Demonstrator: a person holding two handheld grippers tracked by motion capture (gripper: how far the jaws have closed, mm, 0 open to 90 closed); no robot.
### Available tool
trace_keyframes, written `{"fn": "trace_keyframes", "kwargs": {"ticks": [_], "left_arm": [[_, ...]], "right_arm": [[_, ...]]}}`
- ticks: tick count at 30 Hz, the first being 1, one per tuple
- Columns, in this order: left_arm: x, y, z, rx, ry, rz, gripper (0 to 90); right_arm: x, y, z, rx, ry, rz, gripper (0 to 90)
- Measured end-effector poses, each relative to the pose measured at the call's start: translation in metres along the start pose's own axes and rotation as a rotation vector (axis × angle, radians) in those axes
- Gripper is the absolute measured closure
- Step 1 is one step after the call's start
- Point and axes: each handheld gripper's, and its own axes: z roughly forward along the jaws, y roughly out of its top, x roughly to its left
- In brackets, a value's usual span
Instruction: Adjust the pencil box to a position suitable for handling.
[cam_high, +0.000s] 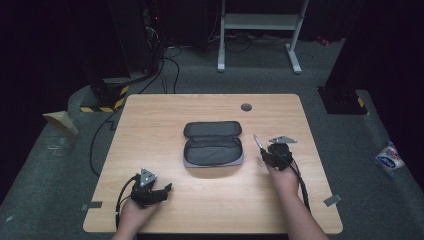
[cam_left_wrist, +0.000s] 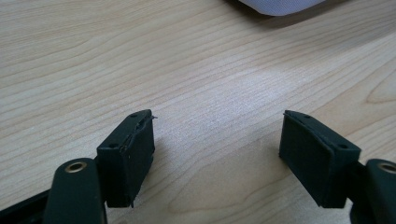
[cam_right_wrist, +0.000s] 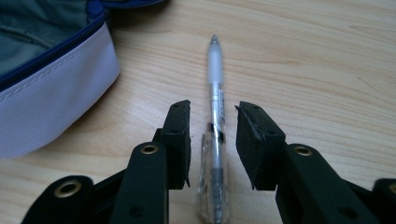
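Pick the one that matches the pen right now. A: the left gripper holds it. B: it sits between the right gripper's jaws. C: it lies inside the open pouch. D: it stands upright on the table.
B: the right gripper view shows the pen between the right gripper's jaws, beside the open pouch.

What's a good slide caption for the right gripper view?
Right hand-held gripper straddles a clear pen on the wooden table, jaws not yet closed, beside the open pencil case.

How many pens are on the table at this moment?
1. The pen lies on the table between the right gripper's part-open jaws, right of the open pouch. More may be hidden in the pouch.
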Motion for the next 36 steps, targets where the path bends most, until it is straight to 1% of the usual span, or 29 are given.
{"fn": "trace_keyframes", "kwargs": {"ticks": [3,5,6,7,9,12,16,17,19,21,23,25,28,31,34,36], "left_arm": [[0.000,0.000,0.000,0.001,0.002,0.004,26.6],[0.000,0.000,0.000,0.001,0.002,0.004,26.6],[0.000,0.000,0.000,0.001,0.002,0.005,26.6],[0.000,0.000,0.000,0.001,0.000,0.002,26.6],[0.000,0.000,0.000,0.001,0.001,0.003,26.6],[0.000,0.000,0.000,0.002,0.001,0.006,26.7],[0.000,0.000,0.000,0.002,0.001,0.007,26.7],[0.000,0.000,0.000,0.002,0.001,0.007,26.7],[0.000,0.000,0.000,0.001,0.000,0.006,26.7],[0.001,0.000,0.000,0.002,0.000,0.006,26.7],[0.000,0.000,0.000,0.002,0.001,0.007,26.7],[0.000,0.000,0.000,0.002,0.000,0.006,26.7],[0.000,0.000,0.000,0.000,0.002,0.009,26.7],[0.000,0.000,-0.001,0.001,0.001,0.009,26.7],[0.000,0.000,-0.001,0.001,0.001,0.009,26.7],[0.000,0.000,-0.001,0.001,0.001,0.010,26.7]], "right_arm": [[0.000,0.002,0.004,0.016,-0.003,0.002,64.6],[0.001,0.006,0.009,0.028,0.023,0.011,65.5],[0.001,0.006,0.009,0.028,0.023,0.011,65.5],[0.002,0.007,0.009,0.015,0.016,-0.002,65.7],[0.004,0.007,0.012,0.013,-0.006,-0.009,66.7],[0.004,0.005,0.017,0.030,-0.019,-0.029,67.3],[0.003,0.003,0.022,0.054,-0.019,-0.010,67.3],[0.003,0.003,0.023,0.045,-0.023,-0.015,67.8],[0.003,0.003,0.023,0.043,-0.022,-0.019,71.2],[0.005,0.002,0.023,0.045,-0.026,-0.025,77.6],[0.006,0.003,0.022,0.047,-0.026,-0.026,78.7],[0.006,0.003,0.021,0.054,-0.012,-0.017,78.8],[0.006,0.006,0.015,0.029,-0.019,-0.037,78.8],[0.005,0.009,0.006,0.011,-0.013,-0.021,78.8],[0.005,0.010,-0.002,-0.005,-0.014,-0.042,78.8],[0.005,0.010,-0.007,-0.018,-0.005,-0.035,78.8]]}}
